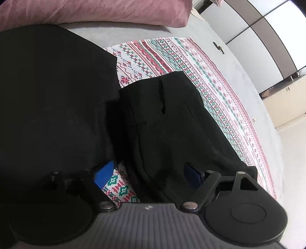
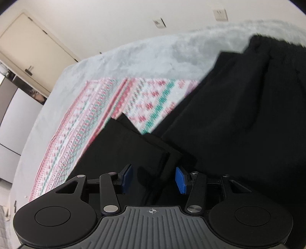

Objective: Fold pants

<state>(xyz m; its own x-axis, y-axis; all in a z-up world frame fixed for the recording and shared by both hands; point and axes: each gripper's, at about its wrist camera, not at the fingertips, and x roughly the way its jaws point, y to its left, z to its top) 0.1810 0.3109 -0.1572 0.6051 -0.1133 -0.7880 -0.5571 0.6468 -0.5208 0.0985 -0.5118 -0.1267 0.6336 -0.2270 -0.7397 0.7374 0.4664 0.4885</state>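
Observation:
The black pants lie on a patterned cloth, with a pocket slit facing up. My left gripper hovers low over them, open wide; one blue pad sits by the cloth's edge and the other over black fabric. In the right wrist view the pants show as layered folds, with a folded edge running toward my right gripper. Its blue pads stand partly apart, black fabric lying under and between them without being pinched.
The patterned cloth is spread on a grey plush bed cover. A pink pillow lies at the bed's far end. A small dark object rests on the cover near mirrored wardrobe doors. A door stands beyond the bed.

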